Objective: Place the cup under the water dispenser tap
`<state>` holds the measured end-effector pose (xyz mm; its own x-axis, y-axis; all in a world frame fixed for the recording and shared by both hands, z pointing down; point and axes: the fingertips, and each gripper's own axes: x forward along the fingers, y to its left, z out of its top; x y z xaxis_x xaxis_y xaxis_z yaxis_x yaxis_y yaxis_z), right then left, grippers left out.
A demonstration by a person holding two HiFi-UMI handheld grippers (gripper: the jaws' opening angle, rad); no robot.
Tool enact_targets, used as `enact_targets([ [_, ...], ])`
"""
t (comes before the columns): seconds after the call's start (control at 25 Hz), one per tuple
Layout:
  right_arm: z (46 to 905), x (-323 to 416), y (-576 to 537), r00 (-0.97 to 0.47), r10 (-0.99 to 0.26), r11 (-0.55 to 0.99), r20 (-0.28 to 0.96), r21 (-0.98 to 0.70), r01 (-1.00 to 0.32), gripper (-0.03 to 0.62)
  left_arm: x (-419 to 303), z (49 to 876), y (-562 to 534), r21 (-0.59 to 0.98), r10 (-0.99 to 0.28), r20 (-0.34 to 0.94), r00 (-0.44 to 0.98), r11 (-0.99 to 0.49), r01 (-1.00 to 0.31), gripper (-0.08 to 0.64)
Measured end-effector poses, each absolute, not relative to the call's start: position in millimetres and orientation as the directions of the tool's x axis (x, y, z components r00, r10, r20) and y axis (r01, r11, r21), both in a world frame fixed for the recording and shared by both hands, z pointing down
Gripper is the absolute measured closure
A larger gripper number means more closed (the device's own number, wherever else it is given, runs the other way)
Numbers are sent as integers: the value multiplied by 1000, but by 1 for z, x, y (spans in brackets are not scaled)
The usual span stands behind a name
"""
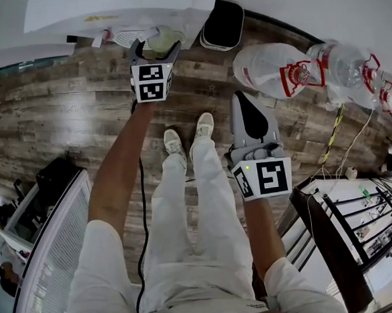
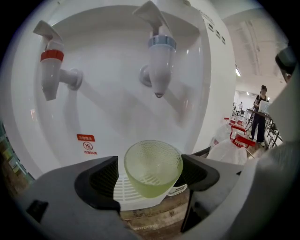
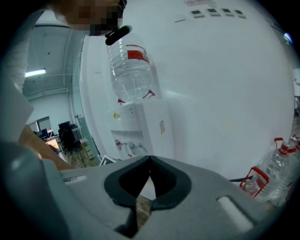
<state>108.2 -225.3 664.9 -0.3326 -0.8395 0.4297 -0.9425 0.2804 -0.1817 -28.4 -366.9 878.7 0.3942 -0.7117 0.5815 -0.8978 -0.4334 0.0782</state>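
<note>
A wood-plank floor [image 1: 60, 128] and a white dispenser [image 2: 117, 112] fill the scene – large water bottles [image 1: 270, 70] lie on the boards to the right. The left gripper [image 2: 150, 163] reaches to the dispenser, jaws spread wide, a sliver of gap beside the left pad. Between them the pale green cup [image 2: 152, 180] sits on the drip tray [image 2: 123, 193], below the blue tap [image 2: 159, 61]. The right gripper [image 3: 149, 161] hangs back – jaws closed, empty.
</note>
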Motion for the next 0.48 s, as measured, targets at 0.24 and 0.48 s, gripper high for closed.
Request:
enact_targets([
  [0.24, 652, 106, -223, -334, -844, 287, 420, -175, -942, 594, -29, 854, -365, 84, -725, 566, 393, -424, -902, 147],
  [0.48, 618, 95, -221, -343, -855, 304, 389, -160, -939, 594, -33, 814, -352, 98, -740, 543, 396, -413, -905, 147],
])
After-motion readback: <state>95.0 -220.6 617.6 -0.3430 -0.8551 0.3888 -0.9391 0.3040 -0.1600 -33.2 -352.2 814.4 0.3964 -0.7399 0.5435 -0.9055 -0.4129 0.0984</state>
